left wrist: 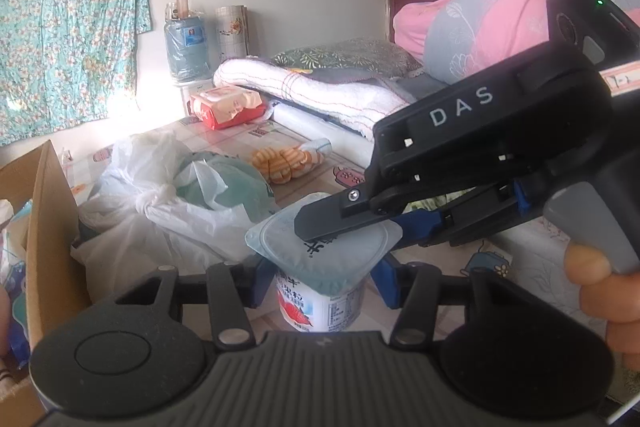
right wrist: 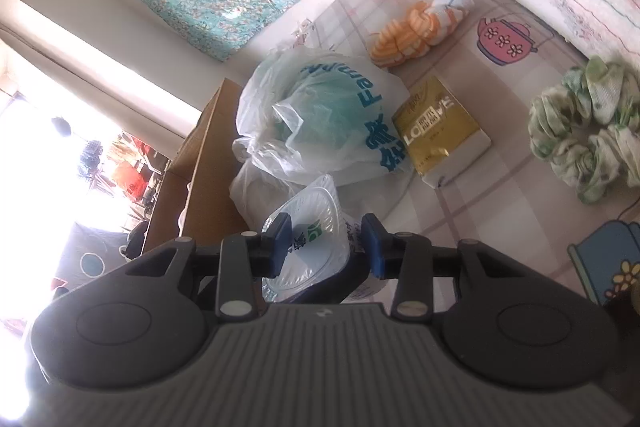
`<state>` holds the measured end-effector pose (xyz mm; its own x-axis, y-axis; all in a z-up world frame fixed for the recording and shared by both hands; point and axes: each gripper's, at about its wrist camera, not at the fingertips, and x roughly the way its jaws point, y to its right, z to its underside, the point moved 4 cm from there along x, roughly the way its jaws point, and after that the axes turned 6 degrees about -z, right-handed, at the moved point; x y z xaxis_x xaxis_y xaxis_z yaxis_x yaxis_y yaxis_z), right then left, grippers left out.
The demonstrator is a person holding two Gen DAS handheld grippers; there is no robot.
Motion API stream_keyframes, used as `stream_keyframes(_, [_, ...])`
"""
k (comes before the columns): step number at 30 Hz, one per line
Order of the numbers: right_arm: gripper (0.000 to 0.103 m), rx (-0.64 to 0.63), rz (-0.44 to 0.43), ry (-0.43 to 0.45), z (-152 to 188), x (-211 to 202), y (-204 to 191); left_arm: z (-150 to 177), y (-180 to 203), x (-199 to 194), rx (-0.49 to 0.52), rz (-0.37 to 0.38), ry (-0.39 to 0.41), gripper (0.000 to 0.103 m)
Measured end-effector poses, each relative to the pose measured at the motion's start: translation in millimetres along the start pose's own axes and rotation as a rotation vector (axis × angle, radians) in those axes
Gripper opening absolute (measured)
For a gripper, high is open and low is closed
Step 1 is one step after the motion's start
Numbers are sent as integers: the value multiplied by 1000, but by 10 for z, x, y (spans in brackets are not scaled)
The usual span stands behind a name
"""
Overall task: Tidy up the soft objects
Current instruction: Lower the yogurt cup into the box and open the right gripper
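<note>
Left gripper (left wrist: 318, 277): my blue pads sit on either side of the small white plastic yogurt cup with a strawberry label and pale foil lid (left wrist: 322, 259), about half open; they look pressed to its walls, so I judge it held, upright, just above the patterned tablecloth (left wrist: 344, 179).

Right gripper (right wrist: 326, 247): rolled on its side, jaws fairly narrow, one black finger (left wrist: 340, 219) lying on the lid, the other under the rim at the right edge. Whether they pinch hard I cannot tell.

Risks: both grippers pull on one thin cup. If the right one twists or tugs, the foil may peel or tear and spill. Too firm a squeeze from my left pads could buckle the wall.

Around, left to right: brown cardboard box (left wrist: 52, 227) close by; knotted translucent plastic bag with green contents (left wrist: 180, 187) just behind the cup, crowding any path toward the box; orange-striped rolled socks (left wrist: 284, 163); gold foil packet (right wrist: 444, 131); green floral fabric scrunchie (right wrist: 588, 127), apart at right.
</note>
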<state>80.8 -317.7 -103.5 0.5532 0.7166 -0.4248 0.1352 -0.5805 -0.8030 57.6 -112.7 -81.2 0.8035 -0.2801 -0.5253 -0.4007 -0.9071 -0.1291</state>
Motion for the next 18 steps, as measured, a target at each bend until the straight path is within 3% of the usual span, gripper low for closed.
stream_keyframes(9, [42,-218,-110,-43,-401,195,-1028,-515,-609,-485,-59,-168,101,53])
stream_keyframes(15, [45,-346,-217,-194,-391,791,-1842,-522,-1324,-853,-170,-321,22,53])
stream_keyframes(18, [46,-376,-253,-317,-289,1215,-2152,-399,-1665,-948,-277,-352,-51,54])
